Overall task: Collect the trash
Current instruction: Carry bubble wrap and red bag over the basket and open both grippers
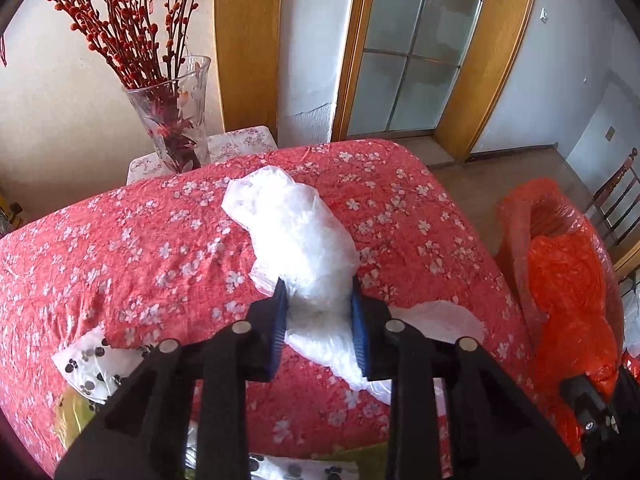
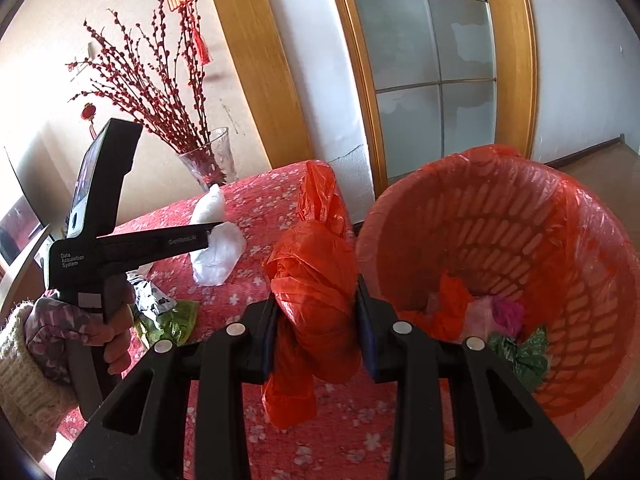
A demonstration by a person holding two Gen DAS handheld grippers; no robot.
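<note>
My left gripper (image 1: 320, 300) is shut on a crumpled white plastic bag (image 1: 296, 224), held above the red floral tablecloth (image 1: 140, 248); the same gripper and bag (image 2: 218, 248) show at the left in the right wrist view. My right gripper (image 2: 318, 308) is shut on a crumpled orange plastic bag (image 2: 316, 280), held just left of the orange-lined trash basket (image 2: 532, 216). The basket holds orange, pink and green scraps (image 2: 516, 348). In the left wrist view the basket (image 1: 520, 232) stands right of the table with the orange bag (image 1: 568, 280) over it.
A glass vase of red branches (image 1: 176, 120) stands at the table's far corner. White paw-print wrappers (image 1: 86, 364) and a green wrapper (image 2: 172, 320) lie near the table's front edge. A wooden chair (image 1: 616, 196) stands at the far right; a glass door is behind.
</note>
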